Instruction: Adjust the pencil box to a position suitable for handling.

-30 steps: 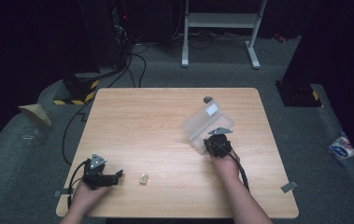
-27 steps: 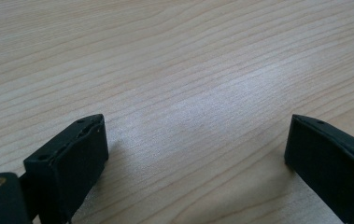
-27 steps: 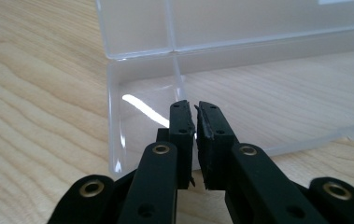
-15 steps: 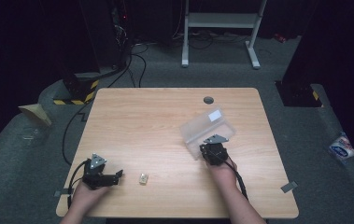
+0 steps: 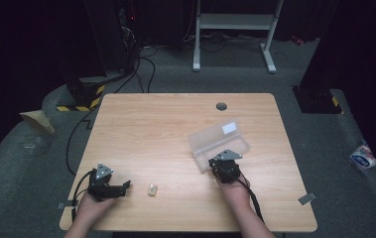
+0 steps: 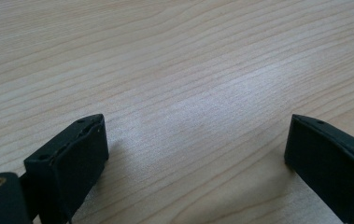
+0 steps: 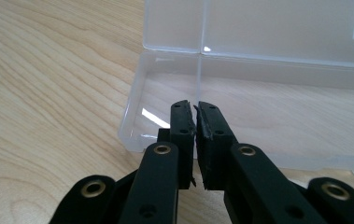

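A clear plastic box (image 5: 219,139) lies open on the wooden table (image 5: 165,124), right of centre, its lid tilted back with a white label on it. My right gripper (image 5: 222,159) is at the box's near wall. In the right gripper view its jaws are shut, and the gripper (image 7: 194,108) reaches over that wall into the empty box (image 7: 282,107); nothing shows between the jaws. A small tan object (image 5: 152,189) rests near the front edge. Just left of it my left gripper (image 5: 126,186) lies low on the table, open (image 6: 195,126), with bare wood between its jaws.
A dark grommet hole (image 5: 221,106) sits near the table's far edge. Black cables (image 5: 141,69) and a white stand (image 5: 235,25) are on the floor behind. A blue and white packet (image 5: 361,157) lies on the floor at the right.
My right gripper has moved toward the person and slightly left, and the clear box has slid along with it. The left gripper and the small tan object have stayed put.
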Action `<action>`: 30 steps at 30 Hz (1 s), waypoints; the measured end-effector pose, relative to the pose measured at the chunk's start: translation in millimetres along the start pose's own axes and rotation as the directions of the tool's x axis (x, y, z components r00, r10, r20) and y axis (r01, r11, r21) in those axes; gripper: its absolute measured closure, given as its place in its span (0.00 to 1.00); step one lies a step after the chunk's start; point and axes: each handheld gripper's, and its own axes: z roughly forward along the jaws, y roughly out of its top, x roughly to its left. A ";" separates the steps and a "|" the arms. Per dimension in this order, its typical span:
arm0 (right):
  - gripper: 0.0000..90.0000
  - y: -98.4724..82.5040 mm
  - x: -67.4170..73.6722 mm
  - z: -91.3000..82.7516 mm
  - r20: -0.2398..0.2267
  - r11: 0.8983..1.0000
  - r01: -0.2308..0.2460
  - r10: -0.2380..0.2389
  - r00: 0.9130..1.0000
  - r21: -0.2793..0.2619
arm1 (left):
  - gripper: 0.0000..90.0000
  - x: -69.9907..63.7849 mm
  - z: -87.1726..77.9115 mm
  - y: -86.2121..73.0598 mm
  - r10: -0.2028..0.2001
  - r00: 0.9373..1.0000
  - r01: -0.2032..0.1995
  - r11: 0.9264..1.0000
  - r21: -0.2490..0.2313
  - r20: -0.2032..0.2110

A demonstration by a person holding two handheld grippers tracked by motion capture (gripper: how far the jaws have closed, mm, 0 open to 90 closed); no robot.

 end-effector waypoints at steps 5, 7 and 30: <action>0.86 0.8 -1.8 0.5 -0.007 1.000 -0.009 0.009 1.000 -0.028 | 0.07 0.0 0.0 0.0 0.000 1.000 0.000 1.000 0.000 0.000; 0.85 1.8 -3.1 3.4 -0.001 0.999 -0.028 0.028 1.000 -0.027 | 0.07 0.0 0.0 0.0 -0.001 1.000 0.001 1.000 0.000 0.000; 0.93 5.6 25.1 20.2 -0.037 1.000 -0.007 0.006 0.999 -0.018 | 0.08 -0.1 -0.1 -0.2 -0.002 1.000 0.002 1.000 -0.002 0.000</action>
